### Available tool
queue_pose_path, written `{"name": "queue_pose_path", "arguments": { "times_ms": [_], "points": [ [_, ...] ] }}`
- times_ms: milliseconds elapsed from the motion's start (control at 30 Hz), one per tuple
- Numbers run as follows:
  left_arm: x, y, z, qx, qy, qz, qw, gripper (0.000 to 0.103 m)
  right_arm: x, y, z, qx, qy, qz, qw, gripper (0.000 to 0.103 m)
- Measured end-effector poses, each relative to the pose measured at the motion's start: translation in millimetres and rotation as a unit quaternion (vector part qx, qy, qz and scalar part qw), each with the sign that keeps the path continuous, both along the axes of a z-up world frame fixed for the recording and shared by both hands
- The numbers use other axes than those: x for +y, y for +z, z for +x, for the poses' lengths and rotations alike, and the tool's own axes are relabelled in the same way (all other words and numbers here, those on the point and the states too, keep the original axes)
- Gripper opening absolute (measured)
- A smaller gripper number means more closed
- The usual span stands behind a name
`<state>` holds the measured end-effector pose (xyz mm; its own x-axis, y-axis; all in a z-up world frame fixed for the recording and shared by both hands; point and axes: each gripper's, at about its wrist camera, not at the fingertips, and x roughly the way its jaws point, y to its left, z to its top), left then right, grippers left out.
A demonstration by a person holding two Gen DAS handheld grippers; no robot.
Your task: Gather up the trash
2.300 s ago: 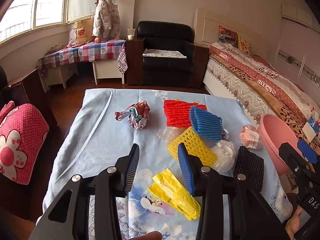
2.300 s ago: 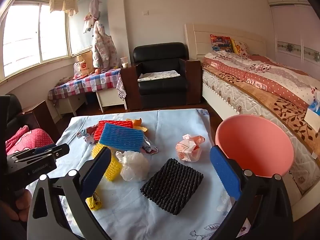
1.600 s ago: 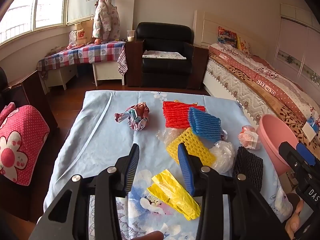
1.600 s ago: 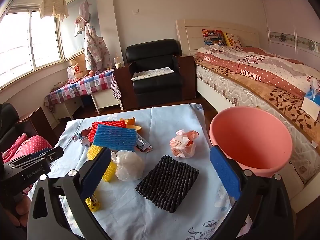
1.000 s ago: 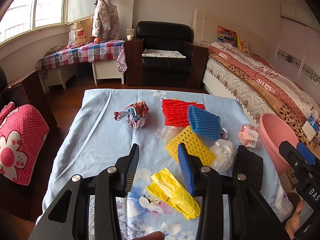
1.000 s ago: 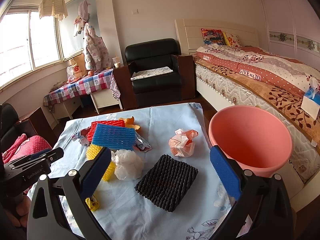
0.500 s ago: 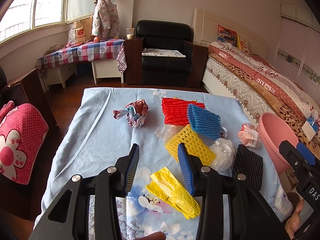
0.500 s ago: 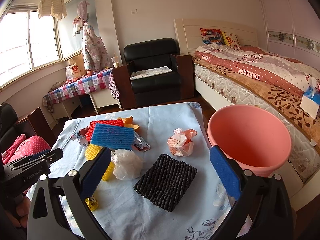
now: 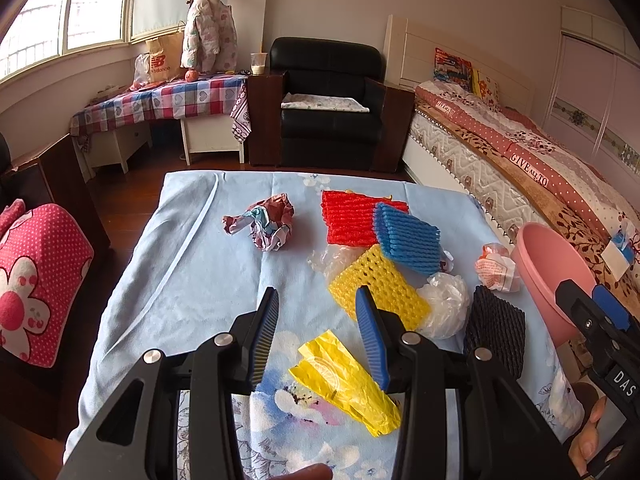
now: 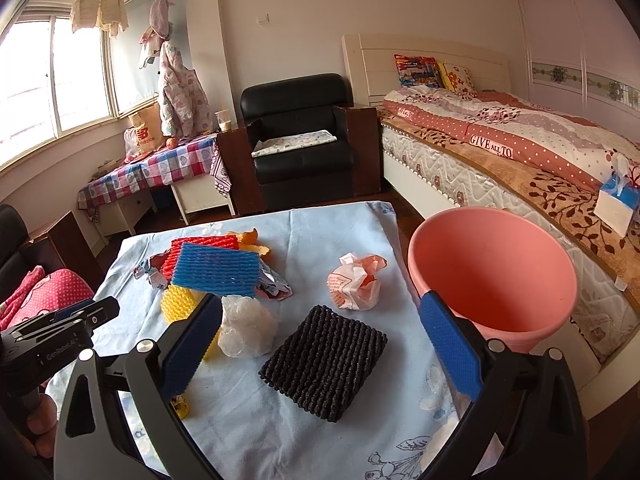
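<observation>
**Both tongs parted above a table strewn with trash**

The left gripper (image 9: 316,322) hung over the near part of the table (image 9: 180,264), its blue pads apart with nothing between them. Just below and ahead of it lay a yellow wrapper (image 9: 344,380), flat on the blue floral cloth, its long axis running from far left to near right in the left wrist view, the narrower end toward the far side.

The right gripper (image 10: 320,348) stood with its jaws wide apart and empty, framing a black foam net (image 10: 324,362). That net lay flat, ribs running along its length, its long axis slanted from near left to far right in the right wrist view.

Beyond it sat a crumpled white-and-orange bag (image 10: 356,284), near the table's right edge. A pink bin (image 10: 496,276) stood just off that edge, upright, mouth open upward, between the table and the bed (image 10: 520,152).

To the left, a clear plastic bag (image 10: 246,330) was balled up, touching a yellow foam net (image 9: 378,282). A blue foam net (image 9: 410,238) overlapped a red foam net (image 9: 352,218); both lay flat near the table's middle. Orange peel (image 10: 250,240) showed behind them. A crumpled printed wrapper (image 9: 266,226) sat alone, well left of the nets.
</observation>
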<state>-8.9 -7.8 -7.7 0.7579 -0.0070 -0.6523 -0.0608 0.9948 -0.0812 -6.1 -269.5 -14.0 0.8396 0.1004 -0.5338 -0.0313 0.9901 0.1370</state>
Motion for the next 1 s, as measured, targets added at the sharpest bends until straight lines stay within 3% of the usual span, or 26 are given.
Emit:
{"name": "queue_pose_path", "arguments": {
  "times_ms": [433,1000],
  "points": [
    [-4.1,-1.1,2.8,0.007,-0.009,-0.002,0.9999,0.04,0.8,-1.2,2.8,0.015,-0.021,-0.026,0.999,0.099],
    [-4.7,0.6,0.8,0.007,-0.012,0.0,0.9999,0.04,-0.5,-0.7,0.5,0.018,-0.027,-0.025,0.999,0.099]
  ]
}}
